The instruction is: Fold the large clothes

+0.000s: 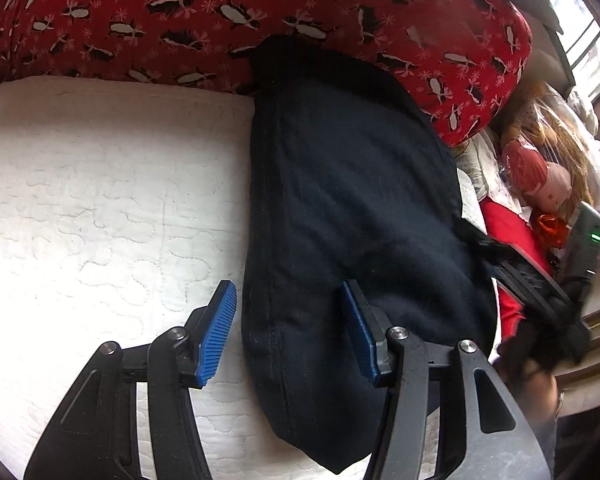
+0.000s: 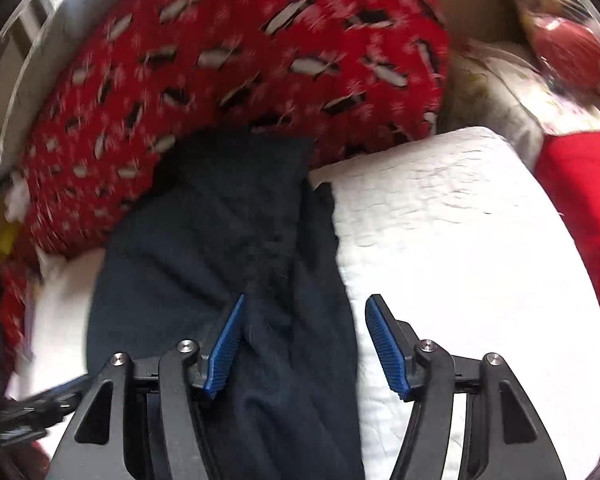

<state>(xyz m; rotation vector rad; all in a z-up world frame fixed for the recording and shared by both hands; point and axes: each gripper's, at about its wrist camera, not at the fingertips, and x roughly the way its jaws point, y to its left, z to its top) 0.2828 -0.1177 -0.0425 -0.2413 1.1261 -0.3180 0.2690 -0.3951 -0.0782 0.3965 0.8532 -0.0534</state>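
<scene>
A dark navy garment (image 1: 352,208) lies folded into a long strip on the white quilted bed cover (image 1: 100,200). My left gripper (image 1: 290,332) hangs open over the strip's left edge, one blue pad above the quilt and the other above the cloth. In the right wrist view the same garment (image 2: 220,240) runs from the red blanket down under my right gripper (image 2: 306,346). That gripper is open, its left pad over the cloth and its right pad over the quilt (image 2: 460,240). Neither pair of pads presses on the fabric.
A red blanket with a penguin print (image 1: 260,12) is bunched along the far side of the bed. A doll (image 1: 540,176), a red cloth (image 1: 508,232) and plastic-wrapped items crowd the right. The right gripper's body (image 1: 540,292) shows beside the garment.
</scene>
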